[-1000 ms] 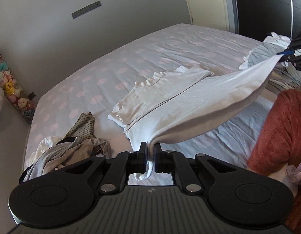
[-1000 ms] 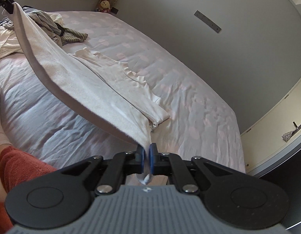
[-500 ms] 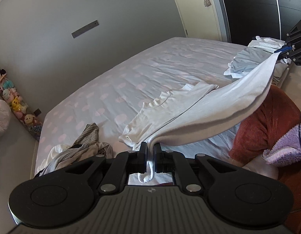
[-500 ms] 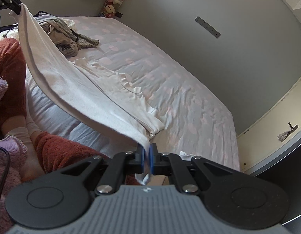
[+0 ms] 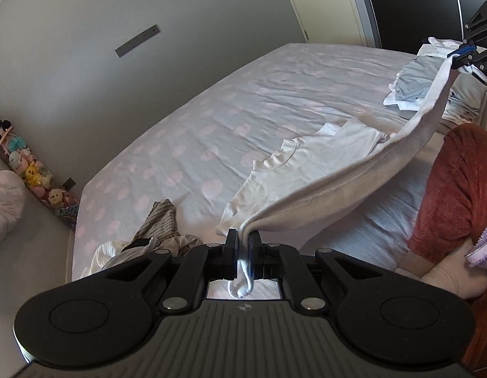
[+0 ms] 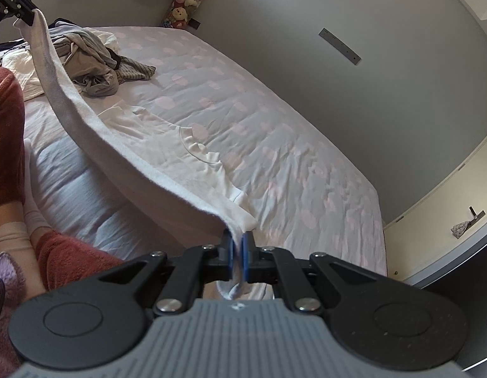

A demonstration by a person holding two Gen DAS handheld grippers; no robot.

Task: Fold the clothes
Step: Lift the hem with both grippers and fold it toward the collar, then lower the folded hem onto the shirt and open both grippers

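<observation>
A white shirt [image 5: 306, 170] lies with its collar end on the bed, its lower hem lifted in the air. My left gripper [image 5: 242, 242] is shut on one hem corner. My right gripper [image 6: 238, 245] is shut on the other corner; it also shows in the left wrist view [image 5: 464, 56] at the far right. The hem [image 6: 117, 145] hangs stretched between the two grippers above the near edge of the bed. The left gripper shows in the right wrist view [image 6: 24, 15] at the top left.
The bed [image 5: 211, 116] has a pale spotted cover. A heap of unfolded clothes [image 6: 92, 60] lies at one end, folded clothes [image 5: 413, 85] at the other. The person's red-clad legs [image 5: 454, 189] are beside the bed. Plush toys [image 5: 29, 170] line the wall.
Both grippers have pulled back and up from the bed with the hem, drawing the shirt's lower part higher and tauter. The collar end stays on the bed.
</observation>
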